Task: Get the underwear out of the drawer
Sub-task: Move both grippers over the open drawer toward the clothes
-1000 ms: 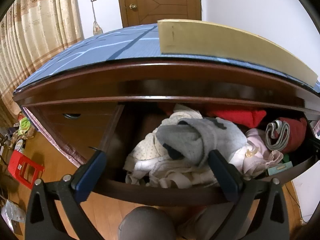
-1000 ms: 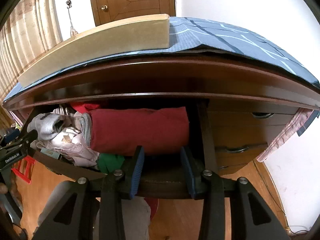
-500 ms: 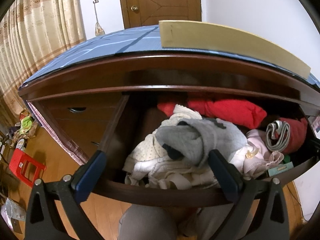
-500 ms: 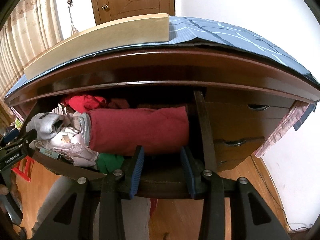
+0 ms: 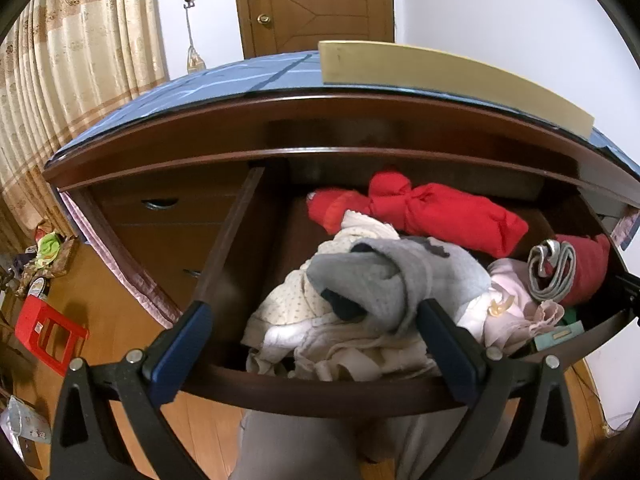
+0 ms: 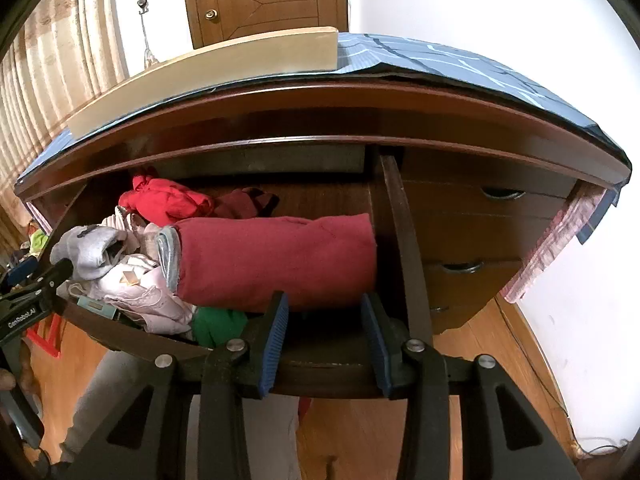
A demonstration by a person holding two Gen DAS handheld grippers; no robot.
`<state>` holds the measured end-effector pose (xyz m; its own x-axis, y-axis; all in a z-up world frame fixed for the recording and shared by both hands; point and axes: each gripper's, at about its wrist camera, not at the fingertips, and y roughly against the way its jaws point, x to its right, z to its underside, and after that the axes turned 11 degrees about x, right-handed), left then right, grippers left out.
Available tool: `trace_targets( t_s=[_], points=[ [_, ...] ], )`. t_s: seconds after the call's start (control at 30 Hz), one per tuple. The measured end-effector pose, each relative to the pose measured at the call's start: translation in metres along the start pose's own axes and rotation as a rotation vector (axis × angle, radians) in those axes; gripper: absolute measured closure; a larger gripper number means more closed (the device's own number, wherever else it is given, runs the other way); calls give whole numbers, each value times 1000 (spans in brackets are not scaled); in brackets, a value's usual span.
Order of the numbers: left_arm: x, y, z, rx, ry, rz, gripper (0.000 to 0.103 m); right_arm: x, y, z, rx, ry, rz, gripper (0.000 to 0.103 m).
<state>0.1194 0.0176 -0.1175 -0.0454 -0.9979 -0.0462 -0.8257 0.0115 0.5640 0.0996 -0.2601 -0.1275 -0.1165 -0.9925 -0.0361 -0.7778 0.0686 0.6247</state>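
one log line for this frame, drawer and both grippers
drawer: open, full of clothes | left gripper: open, at grey garment | right gripper: open, at drawer front, empty

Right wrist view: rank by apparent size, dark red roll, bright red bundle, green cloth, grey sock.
1. dark red roll, by far the largest
2. bright red bundle, though it lies farther back
3. grey sock and green cloth: look alike, both partly hidden, not ranked

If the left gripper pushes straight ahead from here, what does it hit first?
Most likely the grey garment atop the clothes pile in the open drawer, centred between the left gripper's open fingers; depth is hard to judge.
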Motion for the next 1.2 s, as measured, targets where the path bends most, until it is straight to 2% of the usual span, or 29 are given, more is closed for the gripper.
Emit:
trace_targets(
  t_s=[0.3, 1.2],
  points=[
    [-2, 1, 0, -2, -3, -5, 0, 0, 8, 6, -35, 5, -22, 62],
    [3, -3, 4, -7, 0, 3, 1, 0, 8, 7, -34, -2, -15, 62]
  ],
)
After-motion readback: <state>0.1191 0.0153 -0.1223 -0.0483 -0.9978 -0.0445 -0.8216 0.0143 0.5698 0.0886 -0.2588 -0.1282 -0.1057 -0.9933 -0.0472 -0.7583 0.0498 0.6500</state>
